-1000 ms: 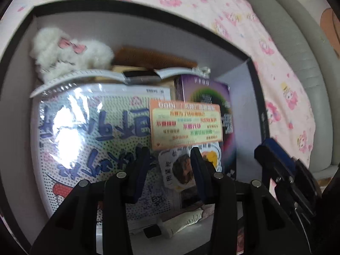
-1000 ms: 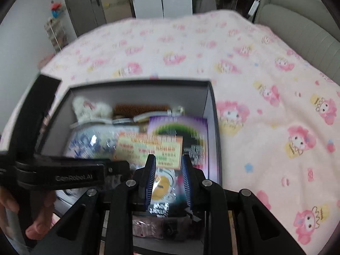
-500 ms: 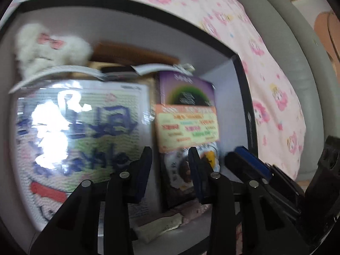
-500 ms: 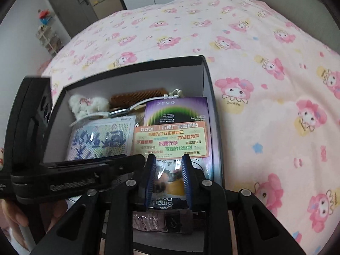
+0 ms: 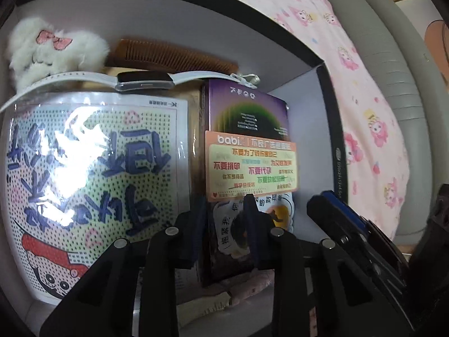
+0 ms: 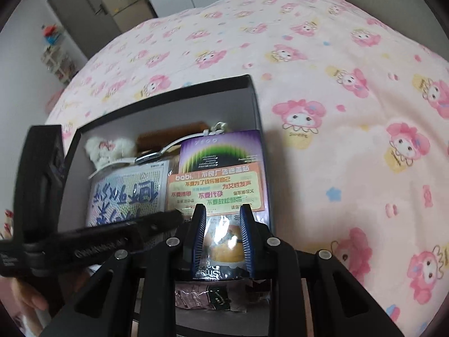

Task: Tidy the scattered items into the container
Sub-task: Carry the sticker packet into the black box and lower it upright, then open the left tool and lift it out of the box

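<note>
Left wrist view
Grey card: we look into a black-rimmed box (image 5: 179,14) with pale grey walls; it stands on the bed and already carries most of the items.
Packing: a fluffy white plush (image 5: 53,50) and a brown comb (image 5: 174,56) lie against the far wall, a white-strapped watch (image 5: 144,81) across them, and the flat things in front, which we judge a way to use the floor of the box well.
Flat items: a bagged dotted sheet (image 5: 92,174) fills the left half; a purple box (image 5: 247,112) sits beside it on the right, with an orange sticker card (image 5: 251,165) laid on top.
Left tool (image 5: 224,213): fingers apart with nothing between them, hovering low over the seam between sheet and purple box.

Right wrist view
Right tool (image 6: 221,233): fingers apart around a glossy sticker pack (image 6: 224,244) that lies in the box; we cannot tell whether the pads touch it.
Purpose: we judge this tool is either setting that pack down or nudging it flat at the near end.
Near end: a pinkish packet (image 6: 202,297) lies below the pack, against the near wall.
Bed: a pink cartoon-print blanket (image 6: 336,84) covers it; no loose items show on the visible part, so we judge the tidying nearly done.
Room: grey cabinets (image 6: 92,19) and a pale wall stand beyond the bed; a padded grey headboard runs along the right in the left view.
</note>
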Demonstrator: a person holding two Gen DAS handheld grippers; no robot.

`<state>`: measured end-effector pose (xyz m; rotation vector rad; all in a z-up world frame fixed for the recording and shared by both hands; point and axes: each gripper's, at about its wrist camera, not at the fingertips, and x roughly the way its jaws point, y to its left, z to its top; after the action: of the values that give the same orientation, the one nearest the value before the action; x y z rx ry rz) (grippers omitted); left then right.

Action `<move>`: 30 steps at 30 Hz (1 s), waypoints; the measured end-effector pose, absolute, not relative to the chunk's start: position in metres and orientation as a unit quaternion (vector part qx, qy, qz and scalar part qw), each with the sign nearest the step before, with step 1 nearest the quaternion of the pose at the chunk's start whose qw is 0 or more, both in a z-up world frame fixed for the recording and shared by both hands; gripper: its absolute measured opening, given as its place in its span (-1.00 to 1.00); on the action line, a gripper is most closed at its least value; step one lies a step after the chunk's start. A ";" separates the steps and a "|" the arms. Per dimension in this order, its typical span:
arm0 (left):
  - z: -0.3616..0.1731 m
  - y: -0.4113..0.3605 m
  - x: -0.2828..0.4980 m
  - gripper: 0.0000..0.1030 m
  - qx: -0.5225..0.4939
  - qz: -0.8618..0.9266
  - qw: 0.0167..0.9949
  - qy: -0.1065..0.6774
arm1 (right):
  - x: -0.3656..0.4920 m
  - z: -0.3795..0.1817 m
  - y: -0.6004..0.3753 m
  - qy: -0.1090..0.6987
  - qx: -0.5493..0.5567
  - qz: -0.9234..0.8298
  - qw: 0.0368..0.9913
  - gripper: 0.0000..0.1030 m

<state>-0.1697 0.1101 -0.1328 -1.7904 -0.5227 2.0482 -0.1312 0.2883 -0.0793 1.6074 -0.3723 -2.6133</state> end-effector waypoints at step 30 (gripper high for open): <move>-0.024 0.041 -0.019 -0.30 -0.515 0.820 0.240 -0.074 | -0.019 -0.021 0.213 -0.043 0.446 -0.894 0.025 -0.43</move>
<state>-0.0192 0.0411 -0.0241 -1.4102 -0.2024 2.2438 -0.0188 0.2132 -0.0212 1.3785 -0.1331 -2.7645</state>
